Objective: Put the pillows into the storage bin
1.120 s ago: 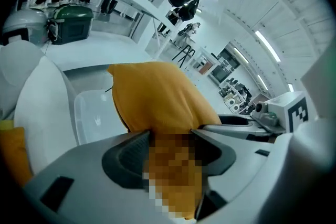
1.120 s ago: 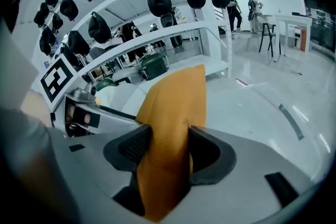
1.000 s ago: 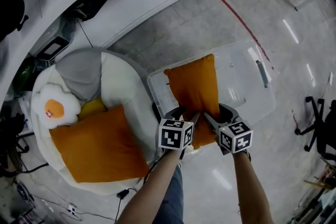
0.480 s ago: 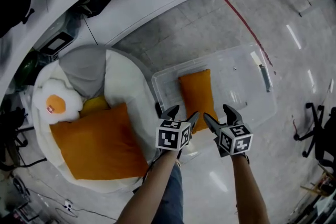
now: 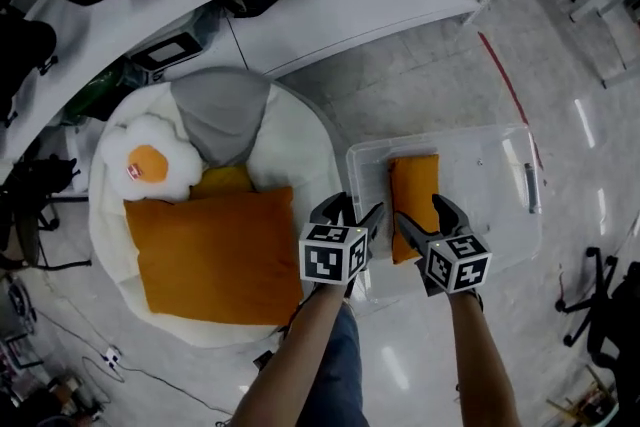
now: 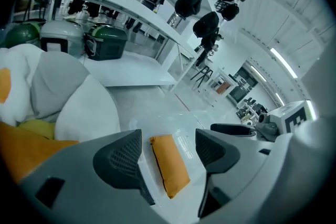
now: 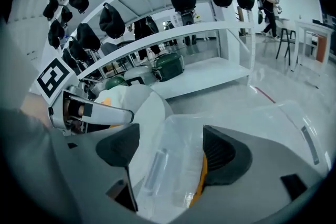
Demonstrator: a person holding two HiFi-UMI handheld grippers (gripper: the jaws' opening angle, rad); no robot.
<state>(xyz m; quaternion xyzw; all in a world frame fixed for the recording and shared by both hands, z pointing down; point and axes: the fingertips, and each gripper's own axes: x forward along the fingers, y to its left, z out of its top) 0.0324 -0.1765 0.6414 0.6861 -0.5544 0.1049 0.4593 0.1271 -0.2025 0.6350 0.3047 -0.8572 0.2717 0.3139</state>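
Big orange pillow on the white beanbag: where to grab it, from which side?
Pinch its right-hand edge, the one nearest the bin, probably one claw near each corner. The big orange pillow lies flat on the white beanbag, so only its thin edges offer a pinch. That edge is closest to the left claw and right claw, whose jaws have just been opening and hold nothing.

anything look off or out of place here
Nothing stands out. The small pillow lies inside the bin, and the large pillow rests on the beanbag, not yet packed. No spill or damage shows.
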